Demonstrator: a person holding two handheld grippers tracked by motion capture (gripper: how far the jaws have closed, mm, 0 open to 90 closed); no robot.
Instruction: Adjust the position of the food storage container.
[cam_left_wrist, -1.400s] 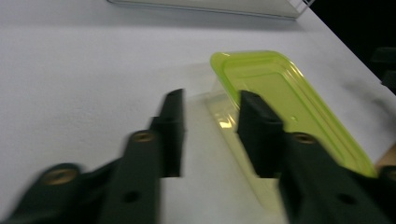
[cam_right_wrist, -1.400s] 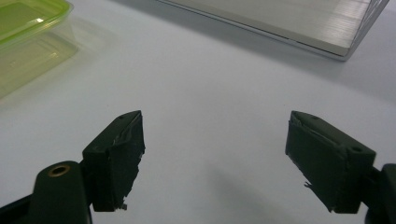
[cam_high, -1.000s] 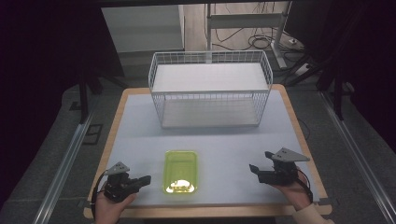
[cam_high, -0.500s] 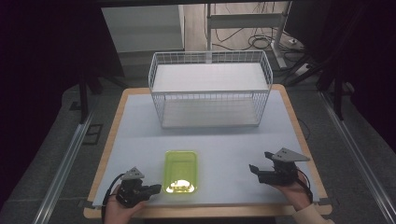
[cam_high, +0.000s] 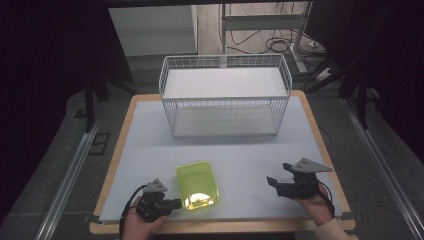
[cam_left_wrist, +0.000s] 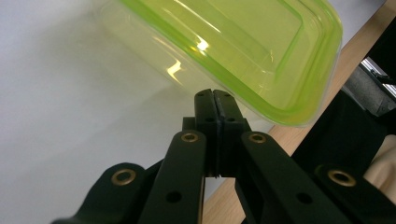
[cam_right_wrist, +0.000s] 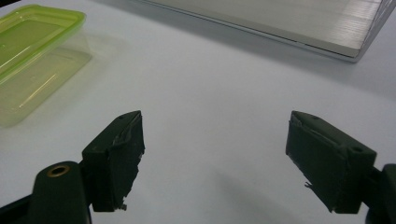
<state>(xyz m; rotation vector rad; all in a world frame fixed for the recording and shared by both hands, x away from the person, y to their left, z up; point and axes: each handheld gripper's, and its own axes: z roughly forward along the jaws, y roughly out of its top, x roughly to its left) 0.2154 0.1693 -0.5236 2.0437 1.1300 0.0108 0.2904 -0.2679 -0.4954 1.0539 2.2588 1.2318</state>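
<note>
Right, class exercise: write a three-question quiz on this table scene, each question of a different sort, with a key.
1. True or false: the left tongs are shut with nothing between them.
2. Which tongs are nearer the green container? A) left B) right
3. Fill in: behind the container stands a white wire ____.

Key: 1 true, as the left gripper view shows. 2 A; the right tongs sit apart, jaws open. 3 basket.
</note>
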